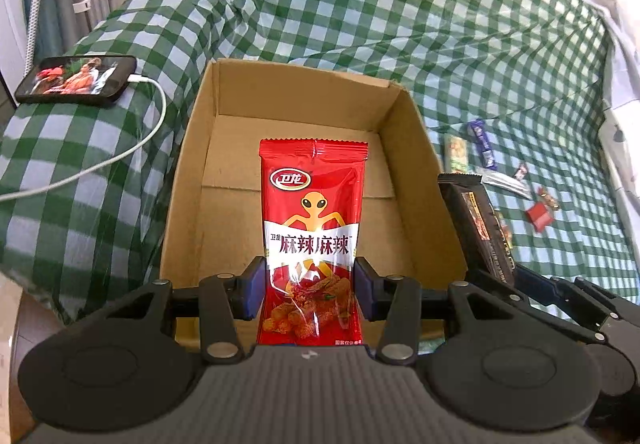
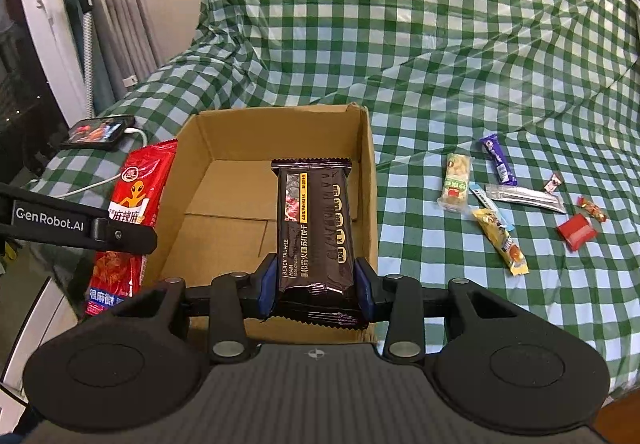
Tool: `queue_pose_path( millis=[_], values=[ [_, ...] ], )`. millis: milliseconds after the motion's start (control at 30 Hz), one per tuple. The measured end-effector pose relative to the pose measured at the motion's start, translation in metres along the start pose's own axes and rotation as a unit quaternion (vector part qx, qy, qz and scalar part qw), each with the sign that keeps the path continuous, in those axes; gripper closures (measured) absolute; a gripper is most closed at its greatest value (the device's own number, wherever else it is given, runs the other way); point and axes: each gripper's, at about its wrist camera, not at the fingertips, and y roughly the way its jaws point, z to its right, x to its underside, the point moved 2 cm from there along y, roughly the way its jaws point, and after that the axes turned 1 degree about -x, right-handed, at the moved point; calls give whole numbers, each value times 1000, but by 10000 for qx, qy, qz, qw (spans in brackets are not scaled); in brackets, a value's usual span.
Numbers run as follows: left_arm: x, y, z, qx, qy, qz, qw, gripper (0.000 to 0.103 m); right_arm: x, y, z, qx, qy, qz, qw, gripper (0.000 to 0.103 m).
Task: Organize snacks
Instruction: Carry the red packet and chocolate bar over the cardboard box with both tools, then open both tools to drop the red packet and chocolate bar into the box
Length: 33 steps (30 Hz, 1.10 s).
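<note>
Above the open cardboard box (image 1: 404, 148) we hold both grippers at once. Our left gripper (image 1: 310, 290) is clamped on the red snack packet (image 1: 312, 212), and our right gripper (image 2: 316, 284) is clamped on the black cracker pack (image 2: 314, 220); each pack stands up from between the blue pads (image 2: 267, 286) and hangs over the box opening.

We judge the task barely begun. What we can see of the box floor is bare cardboard, so nothing looks stored yet, and these two packs would be the first in. To the right of the box, on the green checked cloth (image 2: 460, 44), a scatter of small snacks (image 2: 516, 196) lies loose: a pale green bar, a purple wrapper, a silver sachet, a yellow packet, a red square sweet and a few tiny candies. All of those are left to gather.

As for writing, the red packet shows a cartoon alien, a red oval logo and large Chinese characters on a white band. The black pack reads "BLACK TRUFFLE HAM" beside a column of Chinese text. In the right wrist view the left tool's arm carries "GenRobot.AI". A phone (image 1: 76, 78) on charge lies left of the box.
</note>
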Motion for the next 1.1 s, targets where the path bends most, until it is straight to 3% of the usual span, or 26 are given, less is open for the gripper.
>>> queue_pose_path(
  millis=[700, 733, 767, 800, 833, 867, 900, 1033, 1067, 1100],
  values=[
    [-34, 102, 2, -328, 309, -584, 9973, 51, -18, 107, 6, -78, 171, -626, 9979, 61],
    [-35, 104, 3, -298, 362, -579, 9972, 48, -17, 108, 7, -70, 173, -643, 9978, 61],
    [-36, 106, 4, -266, 432, -565, 9971, 34, -16, 111, 7, -63, 166, -651, 9977, 60],
    [-36, 104, 4, -276, 463, -534, 9971, 23, -16, 112, 7, -76, 154, -651, 9977, 56],
    [-37, 101, 3, -337, 445, -457, 9974, 5, -17, 112, 8, -66, 144, -633, 9979, 50],
    [-36, 96, 2, -399, 420, -321, 9978, 0, -18, 112, 9, -43, 130, -615, 9980, 38],
    [-35, 89, 0, -439, 421, -157, 9980, 0, -20, 110, 9, -96, 131, -572, 9982, 31],
    [-23, 66, -11, -320, 284, -63, 9991, 0, -22, 95, 7, -186, 79, -357, 9992, 22],
    [-17, 59, -15, -250, 168, -64, 9995, 0, -21, 91, 6, -90, 16, -309, 9995, 11],
    [-11, 53, -19, -179, 111, -102, 9997, 0, -20, 87, 5, 88, -56, -240, 9997, 8]
  ],
)
